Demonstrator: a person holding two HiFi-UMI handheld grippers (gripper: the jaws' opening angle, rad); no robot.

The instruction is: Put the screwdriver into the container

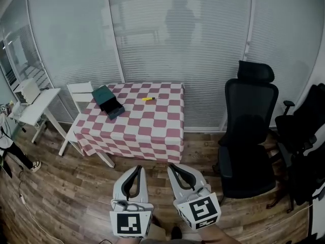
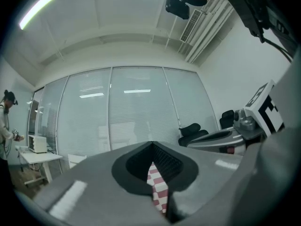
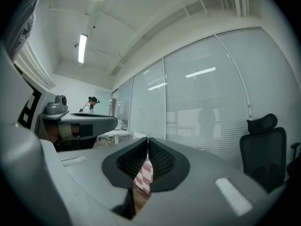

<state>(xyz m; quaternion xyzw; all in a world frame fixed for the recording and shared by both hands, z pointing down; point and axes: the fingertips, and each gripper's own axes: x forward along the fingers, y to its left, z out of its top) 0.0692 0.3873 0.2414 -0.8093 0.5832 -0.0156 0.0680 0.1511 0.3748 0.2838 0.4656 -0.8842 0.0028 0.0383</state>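
Note:
A small yellow screwdriver lies on the red-and-white checked table, near its far edge. To its left on the table sits a dark teal container with a lid part behind it. My left gripper and right gripper hang side by side over the wooden floor, well short of the table. Both are shut with nothing between the jaws. In each gripper view only a sliver of checked cloth shows through the closed jaws, at the left gripper and the right gripper.
A black office chair stands to the right of the table, with another black chair at the far right. A white chair and a white desk are at the left. A person stands at the left edge. Glass walls with blinds lie behind.

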